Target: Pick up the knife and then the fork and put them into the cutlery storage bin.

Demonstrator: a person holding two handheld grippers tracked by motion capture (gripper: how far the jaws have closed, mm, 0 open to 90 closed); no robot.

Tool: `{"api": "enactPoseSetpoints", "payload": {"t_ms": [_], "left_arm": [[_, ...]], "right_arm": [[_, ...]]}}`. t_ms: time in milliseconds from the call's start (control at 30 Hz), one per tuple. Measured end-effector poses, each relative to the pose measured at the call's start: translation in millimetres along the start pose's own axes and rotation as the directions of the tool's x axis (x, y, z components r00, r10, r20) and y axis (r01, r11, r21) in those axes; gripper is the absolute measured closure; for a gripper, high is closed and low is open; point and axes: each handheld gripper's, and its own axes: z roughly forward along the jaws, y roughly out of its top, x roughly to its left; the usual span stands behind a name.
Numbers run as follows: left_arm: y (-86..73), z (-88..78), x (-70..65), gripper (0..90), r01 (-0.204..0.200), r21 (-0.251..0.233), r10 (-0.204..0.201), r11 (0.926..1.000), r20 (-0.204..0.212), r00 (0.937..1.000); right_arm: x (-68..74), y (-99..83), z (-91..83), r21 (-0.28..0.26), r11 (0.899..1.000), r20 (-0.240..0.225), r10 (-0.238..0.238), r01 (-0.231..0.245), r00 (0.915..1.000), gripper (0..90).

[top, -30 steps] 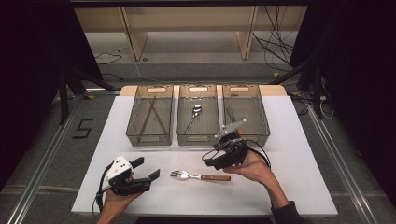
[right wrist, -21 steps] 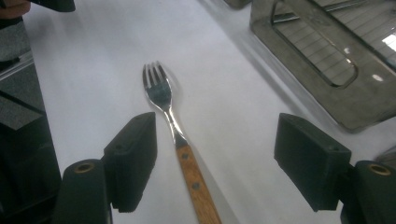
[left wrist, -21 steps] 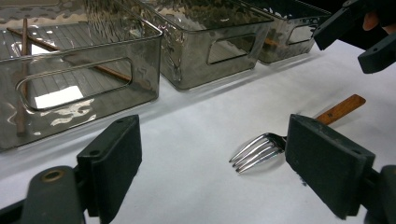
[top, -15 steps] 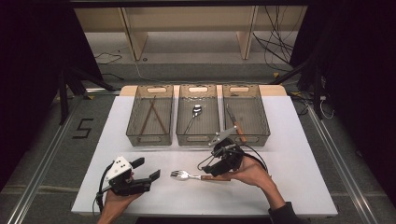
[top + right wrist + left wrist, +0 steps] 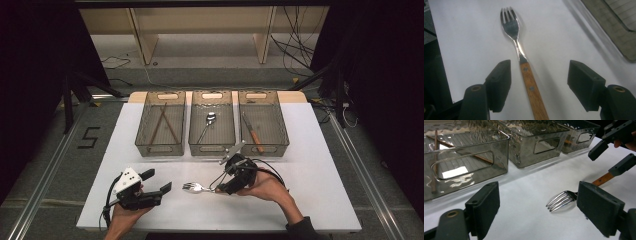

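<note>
A fork [image 5: 196,187] with a wooden handle lies flat on the white table [image 5: 320,150], tines pointing left. My right gripper [image 5: 223,188] is open and lowered over the handle; in the right gripper view the handle [image 5: 532,87] runs between the two black jaws, closer to the left one, with the tines [image 5: 509,17] beyond them. My left gripper [image 5: 159,181] rests open near the table's front left, held in a hand, nothing between its jaws. In the left gripper view the fork's tines [image 5: 560,200] lie ahead, and the right gripper [image 5: 614,155] hovers over the handle.
Three smoky clear bins stand in a row at the back: the left bin [image 5: 161,125] holds chopsticks, the middle bin [image 5: 212,122] a spoon, the right bin [image 5: 263,125] a wooden-handled knife. Bare white tabletop lies between the bins and the grippers.
My right gripper has come down and leftward from near the right bin onto the fork's handle. The left gripper and the fork have stayed in place.
</note>
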Motion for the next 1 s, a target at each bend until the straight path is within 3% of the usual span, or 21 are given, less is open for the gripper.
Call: {"api": "enactPoseSetpoints", "payload": {"t_ms": [633,1000], "left_arm": [[0.0,0.0,-0.5,18.5,-0.002,0.001,0.002,1.0,-0.001,1.0],[0.0,0.0,-1.1,18.5,-0.007,0.005,0.007,1.0,0.0,1.0]], "right_arm": [[7.8,-3.3,24.7,0.145,0.987,-0.017,-0.07,0.071,0.9974,53.5],[9.2,-5.3,30.9,0.191,0.98,-0.014,-0.059,0.06,0.9982,62.4]]}}
